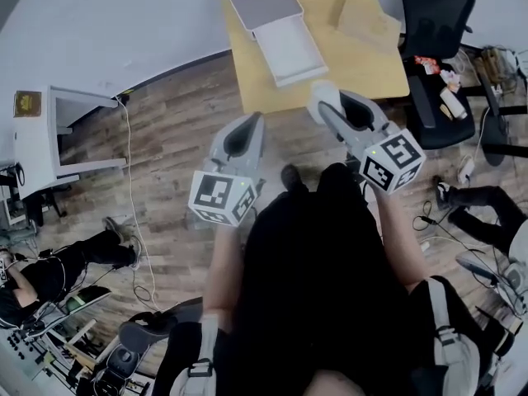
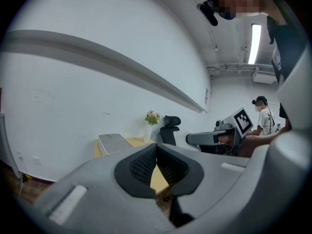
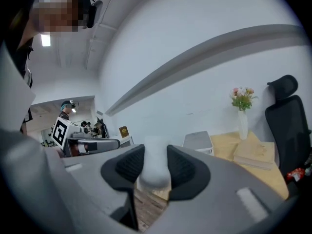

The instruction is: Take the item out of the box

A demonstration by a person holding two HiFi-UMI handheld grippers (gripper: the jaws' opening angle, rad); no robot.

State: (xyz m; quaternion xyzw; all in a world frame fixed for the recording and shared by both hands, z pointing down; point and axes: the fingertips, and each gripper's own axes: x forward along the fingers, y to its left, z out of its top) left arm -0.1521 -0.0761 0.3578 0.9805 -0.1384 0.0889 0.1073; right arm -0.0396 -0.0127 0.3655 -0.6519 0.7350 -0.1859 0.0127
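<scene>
Right gripper (image 3: 154, 168) clamps a white item (image 3: 154, 156) by the desk's (image 1: 363, 66) near edge; left gripper (image 2: 156, 151) has its jaws together, empty; the box (image 1: 279, 25) lies along the desk's left edge.

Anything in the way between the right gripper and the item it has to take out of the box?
Nothing visible. The right gripper is closed on the white item, holding it clear of the box on the table.
</scene>
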